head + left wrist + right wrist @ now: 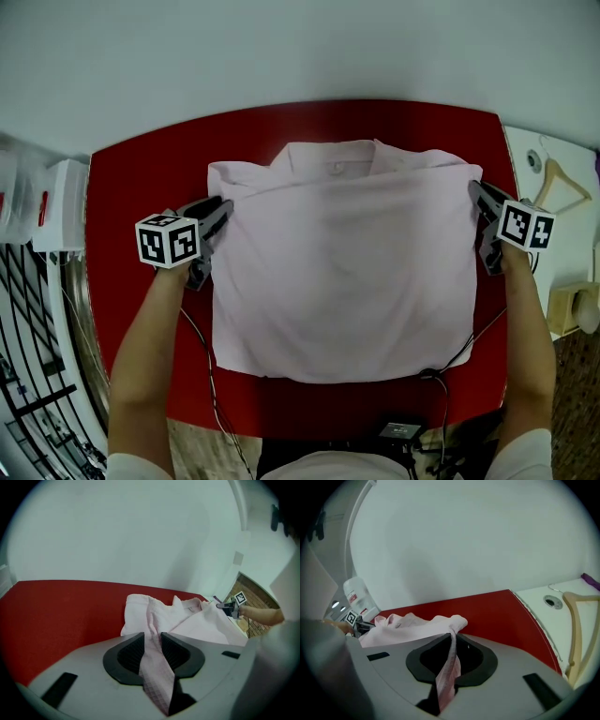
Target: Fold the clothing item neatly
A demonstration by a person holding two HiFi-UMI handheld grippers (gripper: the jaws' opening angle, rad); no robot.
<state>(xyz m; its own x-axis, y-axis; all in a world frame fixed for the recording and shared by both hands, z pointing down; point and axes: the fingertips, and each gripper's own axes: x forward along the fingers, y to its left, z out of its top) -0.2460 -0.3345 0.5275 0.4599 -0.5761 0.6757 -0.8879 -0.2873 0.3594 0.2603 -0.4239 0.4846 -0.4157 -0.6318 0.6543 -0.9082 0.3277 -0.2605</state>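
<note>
Pink shirt spread flat across the red table, collar at the far edge. Left gripper clamped on the left shoulder edge, fabric pinched between both jaws. Right gripper closed tight on the right shoulder edge, a strip of cloth squeezed thin between its jaws. Wooden hanger lying off to the right, well apart from the shirt.
</note>
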